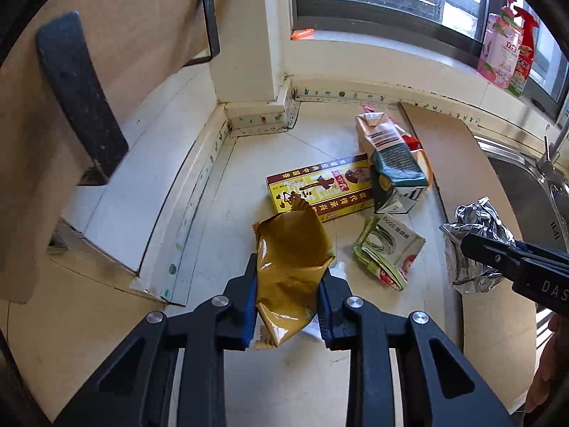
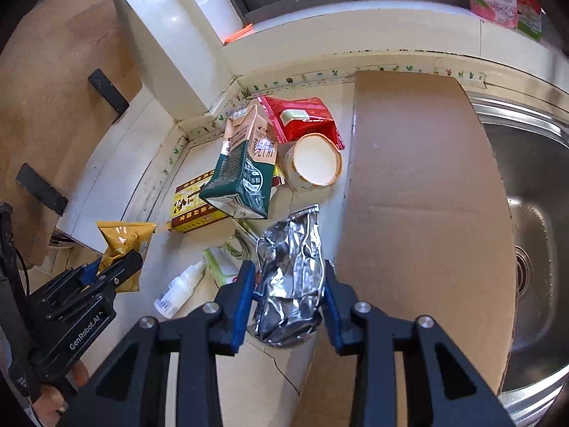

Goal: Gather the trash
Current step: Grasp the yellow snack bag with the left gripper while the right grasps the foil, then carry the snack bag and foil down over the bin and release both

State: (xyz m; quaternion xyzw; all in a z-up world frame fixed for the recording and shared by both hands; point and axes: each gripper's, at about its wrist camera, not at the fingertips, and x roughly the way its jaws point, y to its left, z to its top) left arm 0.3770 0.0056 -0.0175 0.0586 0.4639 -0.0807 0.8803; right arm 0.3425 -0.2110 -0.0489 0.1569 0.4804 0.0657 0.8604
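A crumpled mustard-yellow snack wrapper [image 1: 288, 242] sits between the blue pads of my left gripper [image 1: 290, 269], which is shut on it just above the pale counter. The right wrist view shows the same wrapper [image 2: 121, 238] and the left gripper [image 2: 117, 263] at the lower left. My right gripper [image 2: 288, 268] is shut on a crushed silver foil bag [image 2: 295, 235] at the edge of a cardboard sheet [image 2: 419, 195]. From the left wrist view, the right gripper [image 1: 474, 245] bites the foil bag [image 1: 476, 220].
On the counter lie a green milk carton [image 2: 242, 174], a yellow-and-red box [image 1: 320, 192], a green packet [image 1: 387, 249], a small white bottle [image 2: 181, 288], a paper cup [image 2: 313, 163] and a red pouch [image 2: 306, 114]. A steel sink [image 2: 533, 213] is at right.
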